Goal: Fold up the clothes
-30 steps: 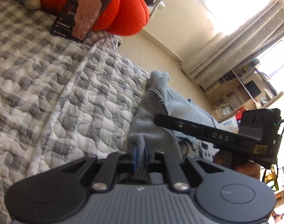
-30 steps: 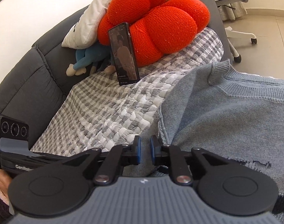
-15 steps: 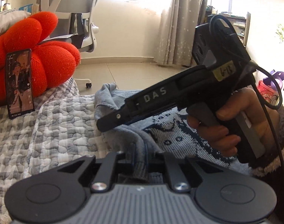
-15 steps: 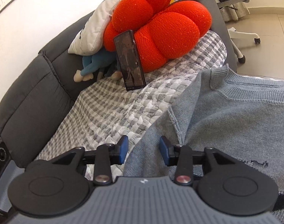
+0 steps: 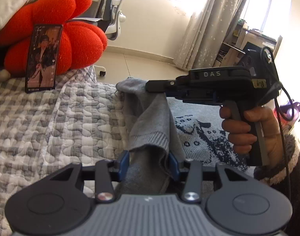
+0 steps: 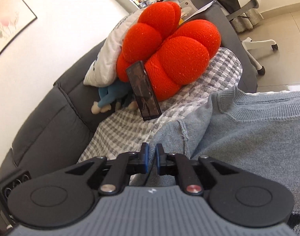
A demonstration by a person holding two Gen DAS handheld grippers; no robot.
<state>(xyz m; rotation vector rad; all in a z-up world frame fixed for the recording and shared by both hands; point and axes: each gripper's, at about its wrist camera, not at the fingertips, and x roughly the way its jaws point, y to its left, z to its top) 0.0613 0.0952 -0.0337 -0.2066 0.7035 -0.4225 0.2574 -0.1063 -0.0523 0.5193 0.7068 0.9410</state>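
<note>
A grey-blue knit sweater (image 5: pixel 199 135) with a dark blue pattern lies on the quilt, its neckline (image 6: pixel 254 110) towards the far side. My left gripper (image 5: pixel 149 164) has its jaws opening, and the ribbed sleeve cuff (image 5: pixel 150 139) lies loosely between the blue pads. My right gripper (image 6: pixel 150 157) has its jaws closing, almost together, on the sweater's edge by the shoulder seam (image 6: pixel 182 135). In the left wrist view the right gripper (image 5: pixel 148 85) is held by a hand (image 5: pixel 248 129), and grey fabric hangs from its tip.
A checked grey-white quilt (image 5: pixel 51 118) covers a dark grey sofa (image 6: pixel 47 122). A red knot cushion (image 6: pixel 179 59) has a phone (image 6: pixel 145 92) leaning on it, beside a white pillow (image 6: pixel 108 59) and a blue plush toy (image 6: pixel 108 98). An office chair (image 6: pixel 248 9) stands on the tiled floor beyond.
The left view has rolled upright and its jaws have gone from shut on the sleeve to apart around it. The right jaws spread, then closed on the sweater's edge.
</note>
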